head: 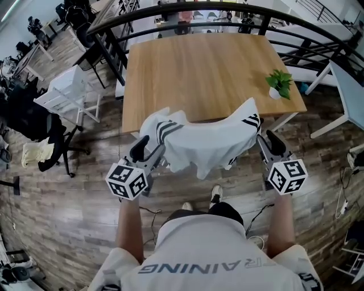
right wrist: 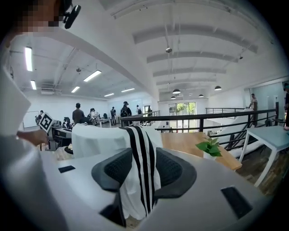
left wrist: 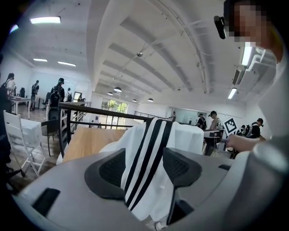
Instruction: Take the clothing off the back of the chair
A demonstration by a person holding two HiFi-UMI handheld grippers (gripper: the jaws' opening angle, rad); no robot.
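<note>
A white shirt (head: 199,142) with black triple stripes on each shoulder hangs spread over a chair back, just in front of the wooden table (head: 199,74); the chair under it is hidden. My left gripper (head: 149,150) is at the shirt's left shoulder. In the left gripper view the striped cloth (left wrist: 149,153) hangs between the wide-apart pads of that gripper (left wrist: 143,169), which stands open. My right gripper (head: 267,142) is at the right shoulder. The right gripper view shows the striped sleeve (right wrist: 140,167) filling the gap in that gripper (right wrist: 143,171), its jaws apart.
A small potted plant (head: 278,84) stands near the table's right corner. A black railing (head: 227,14) runs behind the table. A white chair (head: 68,91) and a black office chair (head: 54,133) stand to the left. The person's feet (head: 215,196) are under the shirt.
</note>
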